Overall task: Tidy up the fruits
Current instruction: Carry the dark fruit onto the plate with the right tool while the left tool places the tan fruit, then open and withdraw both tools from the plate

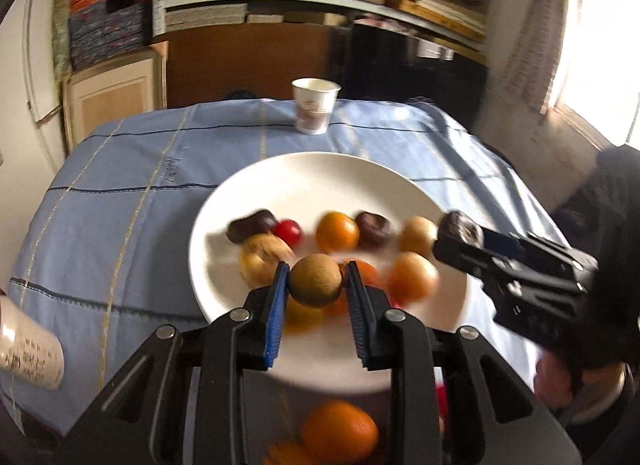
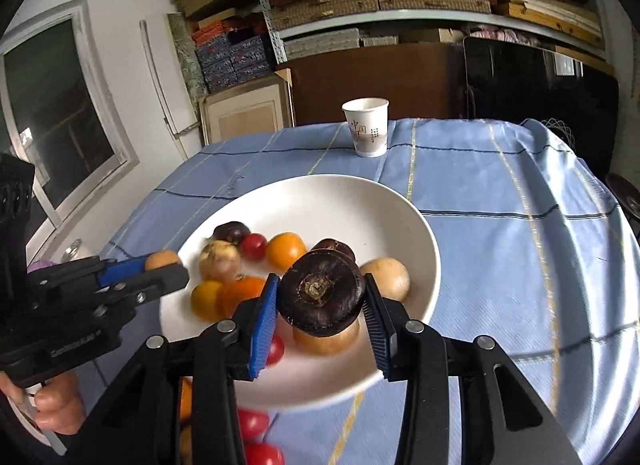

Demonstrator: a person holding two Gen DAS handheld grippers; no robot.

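Your left hand-held gripper tips downward above the near side of the plate, its blue pads clamped on a round tan fruit lifted clear of the plate. Your right hand-held gripper tilts down the same way over the plate's near edge, jaws pressed on a dark purple fruit with its stem scar facing the camera. From the left wrist view, that gripper reaches in from the plate's right side with the dark fruit at its tip; from the right wrist view, the left gripper comes in from the plate's left, and your fingers curl around its handle below.

On the plate lie more fruits: orange ones, a small red one, pale tan ones and dark ones. Nearer you than the plate, a few orange and red fruits sit low between the gripper arms, blurred. Beyond the plate, a paper cup stands upright on the blue checked cloth covering the counter.
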